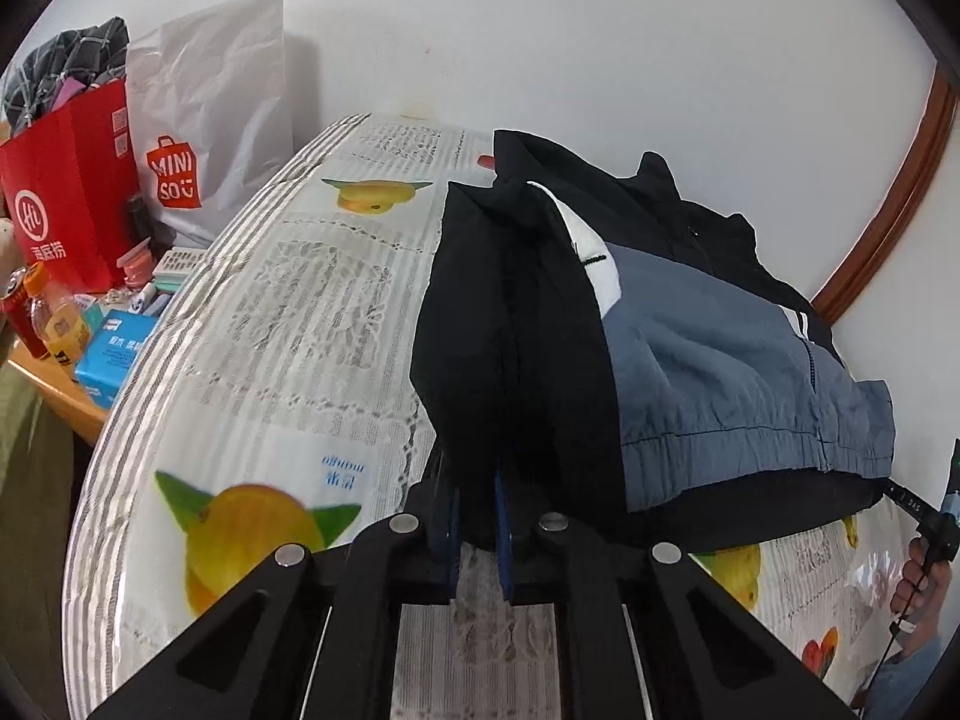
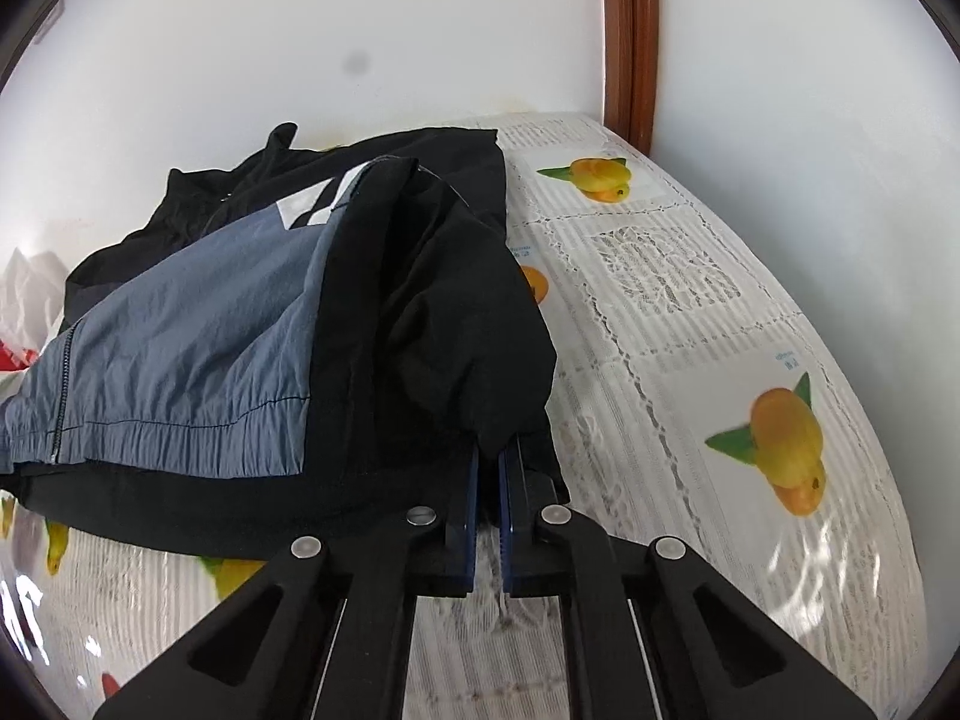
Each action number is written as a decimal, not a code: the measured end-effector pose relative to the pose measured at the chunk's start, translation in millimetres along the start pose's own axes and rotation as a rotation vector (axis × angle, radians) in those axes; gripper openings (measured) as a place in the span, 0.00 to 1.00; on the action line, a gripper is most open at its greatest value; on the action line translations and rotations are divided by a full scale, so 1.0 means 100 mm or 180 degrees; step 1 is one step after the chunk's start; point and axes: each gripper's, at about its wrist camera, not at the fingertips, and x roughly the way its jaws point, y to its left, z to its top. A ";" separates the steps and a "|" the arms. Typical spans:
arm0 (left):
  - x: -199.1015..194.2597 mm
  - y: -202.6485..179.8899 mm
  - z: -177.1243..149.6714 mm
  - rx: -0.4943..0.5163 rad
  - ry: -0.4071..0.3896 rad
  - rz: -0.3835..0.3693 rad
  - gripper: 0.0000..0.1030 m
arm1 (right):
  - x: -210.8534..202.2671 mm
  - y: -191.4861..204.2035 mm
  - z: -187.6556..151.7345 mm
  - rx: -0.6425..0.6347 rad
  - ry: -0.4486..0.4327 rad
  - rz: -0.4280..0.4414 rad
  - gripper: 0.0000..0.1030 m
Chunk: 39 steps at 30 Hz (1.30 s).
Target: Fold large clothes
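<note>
A black, grey-blue and white jacket (image 1: 690,348) lies partly folded on the fruit-print tablecloth (image 1: 300,324). Its black left sleeve drapes down into my left gripper (image 1: 477,480), whose blue pads are shut on the fabric. In the right wrist view the same jacket (image 2: 198,330) fills the left half. My right gripper (image 2: 489,468) is shut on the black right sleeve edge near the hem. The fingertips of both grippers are hidden under black cloth.
A red paper bag (image 1: 66,204) and a white shopping bag (image 1: 210,120) stand past the table's left edge, with bottles (image 1: 54,318) and a blue tissue pack (image 1: 114,360). A person's hand (image 1: 918,576) shows at the right. White wall and brown door frame (image 2: 630,36) lie behind.
</note>
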 end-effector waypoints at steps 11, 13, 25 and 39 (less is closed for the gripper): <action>-0.43 0.05 -0.48 0.0114 -0.0006 0.0109 0.09 | -0.33 0.00 -0.36 -0.0125 -0.0024 -0.0072 0.05; -0.50 0.05 -0.57 0.0130 -0.0004 0.0113 0.09 | -0.38 0.00 -0.44 -0.0131 -0.0026 -0.0080 0.05; -0.87 0.04 -0.74 0.0185 -0.0146 0.0207 0.21 | -0.76 -0.04 -0.62 -0.0171 -0.0224 -0.0356 0.18; -0.85 -0.35 -0.54 0.0325 -0.0160 -0.0325 0.41 | -0.89 0.50 -0.40 -0.0273 -0.0480 0.0125 0.47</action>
